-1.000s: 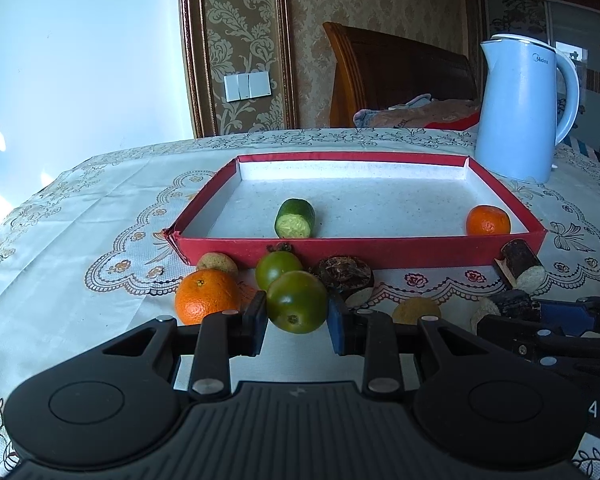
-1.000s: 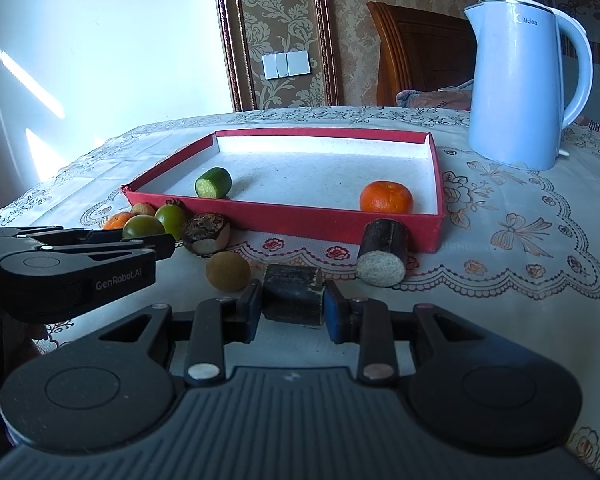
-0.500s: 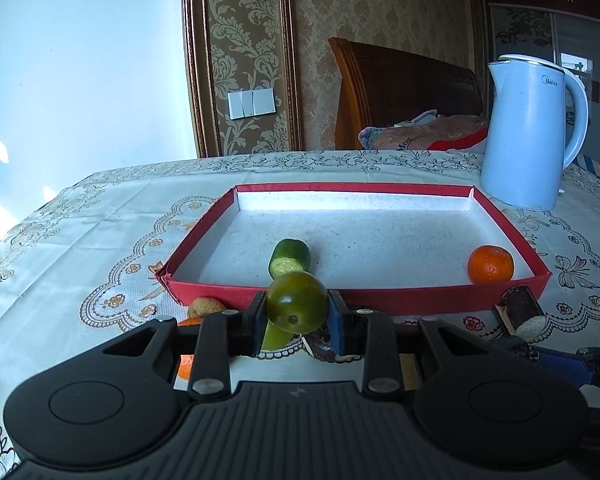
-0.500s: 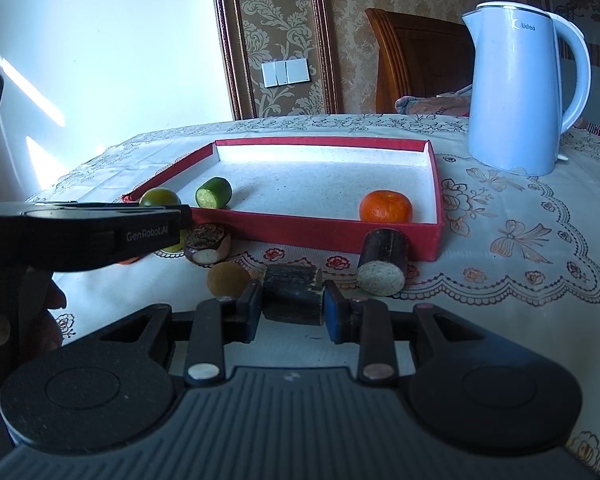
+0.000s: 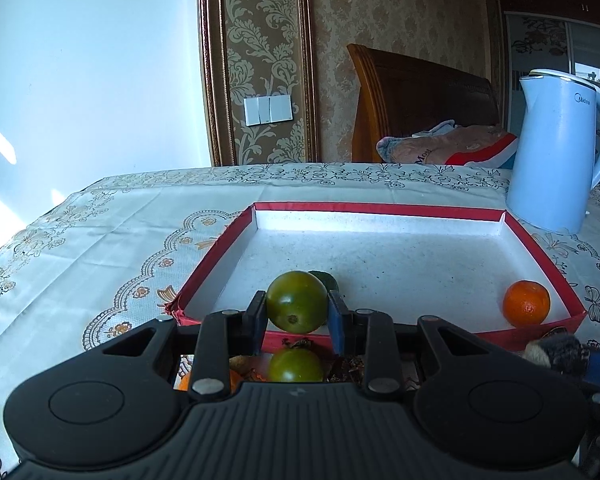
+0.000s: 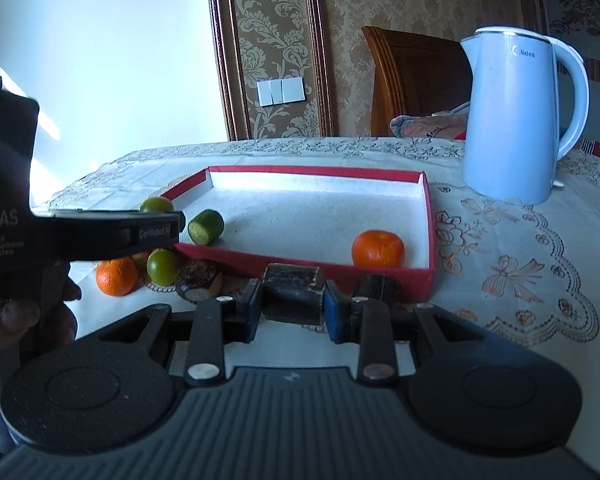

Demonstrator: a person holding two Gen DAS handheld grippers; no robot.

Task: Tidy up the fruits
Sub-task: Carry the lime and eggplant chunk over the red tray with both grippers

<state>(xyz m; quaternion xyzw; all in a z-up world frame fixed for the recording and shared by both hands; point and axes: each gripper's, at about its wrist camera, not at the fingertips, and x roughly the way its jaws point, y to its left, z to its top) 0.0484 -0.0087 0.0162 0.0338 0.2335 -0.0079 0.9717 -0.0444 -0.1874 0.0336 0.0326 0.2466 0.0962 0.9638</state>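
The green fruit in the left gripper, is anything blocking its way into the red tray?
Nothing visible blocks it. The green fruit is clamped in the left gripper above the near wall of the red tray. The cucumber piece lies just past it inside, so set it down beside that.

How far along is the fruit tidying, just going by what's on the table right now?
Early. Done: an orange and a cucumber piece lie in the red tray. In hand: the left tool grips a green fruit over the tray's near edge; the right tool grips a dark chunk. Left: another orange, a green fruit and other pieces outside.
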